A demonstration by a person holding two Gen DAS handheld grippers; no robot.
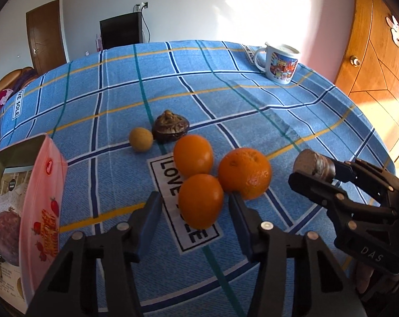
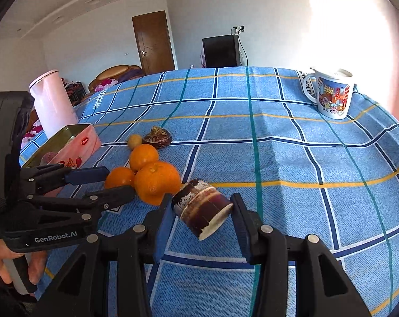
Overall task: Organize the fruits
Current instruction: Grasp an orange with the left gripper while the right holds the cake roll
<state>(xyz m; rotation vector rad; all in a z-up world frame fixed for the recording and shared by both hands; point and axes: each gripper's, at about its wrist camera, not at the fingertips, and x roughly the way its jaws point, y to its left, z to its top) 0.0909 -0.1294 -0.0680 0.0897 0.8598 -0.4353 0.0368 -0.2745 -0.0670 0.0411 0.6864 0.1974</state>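
across the table (image 1: 252, 105), a blue checked cloth with "love sole" labels. at the far left edge, standing upright, a tall pink canister (image 2: 54, 100). just in front of it, an open pink tin (image 1: 43, 185) with a round purple fruit (image 1: 6, 232) inside. at the far right corner, well apart from the rest, a printed mug (image 1: 278, 63).

low over the middle of the cloth, the left gripper (image 1: 194, 196), held by a hand (image 2: 27, 264), jaws parted around the nearest orange (image 1: 200, 200) with a gap visible on the left finger's side, not pressing it. beside it to the right, the right gripper (image 2: 202, 200), clamped on a short dark brown cylinder (image 2: 202, 211) with a pale cut end, tilted between the pads.

clustered and touching on the cloth, three oranges: the nearest one, a bigger dimpled orange (image 1: 244, 173) to its right, a third orange (image 1: 192, 154) behind. just beyond those, a dark brown knobbed fruit (image 1: 170, 129), and touching its left side, a small round tan fruit (image 1: 140, 140).
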